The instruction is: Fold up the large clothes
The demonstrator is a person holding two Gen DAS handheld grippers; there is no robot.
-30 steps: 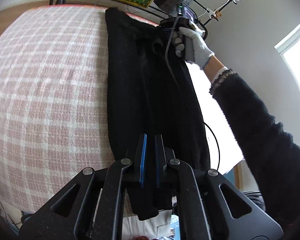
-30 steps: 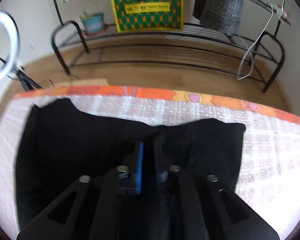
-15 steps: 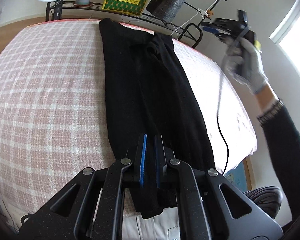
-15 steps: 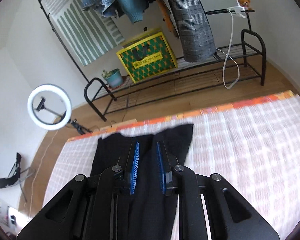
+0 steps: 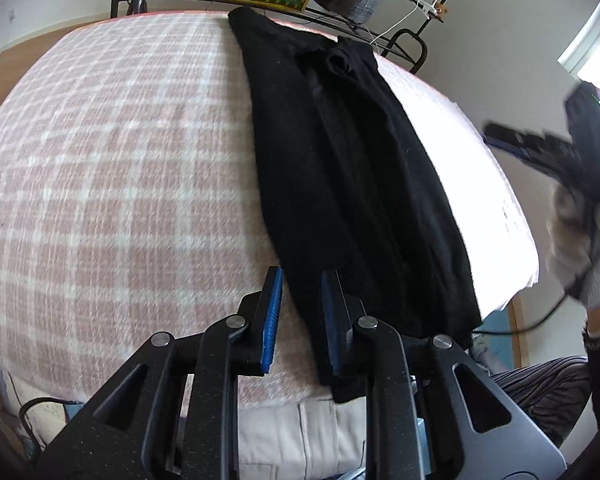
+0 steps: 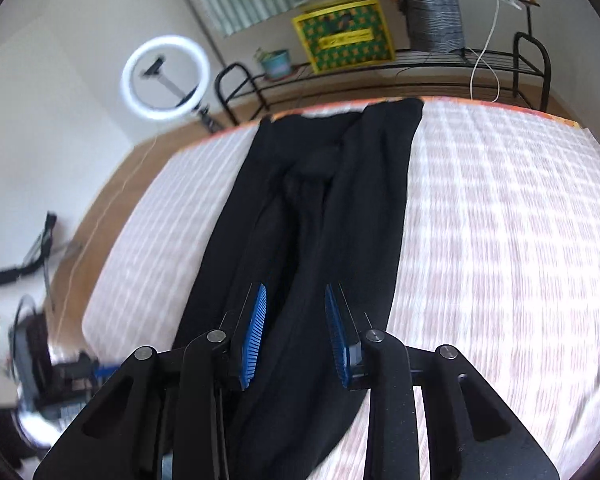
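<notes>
Left wrist view first: the left gripper (image 5: 300, 312) has its blue pads apart, nothing between them, poised over the near hem of the black garment (image 5: 352, 184). That garment lies in a long narrow strip on the pink checked bedspread (image 5: 112, 168), running from the far edge of the bed down to the near edge, where its hem droops a little over the side. Off to the right, the gloved right hand (image 5: 580, 248) holds the right gripper (image 5: 504, 140) up in the air, blurred, well clear of the cloth.

Over to the right wrist view: the right gripper (image 6: 296, 332) shows its jaws spread wide, empty, looking straight down the length of the black garment (image 6: 324, 208). Both sides look folded in toward the middle, with a bunched lump near the far end. A ring light (image 6: 166, 78) and a clothes rack (image 6: 420, 60) stand beyond the bed.

Handling, as I read it: soft, knit-looking, limp, probably fairly weighty for cloth, so it will sag and slide if pinched at one spot. Best grips look like the two near hem corners, one each, pinching all layers together before carrying them toward the far edge.
</notes>
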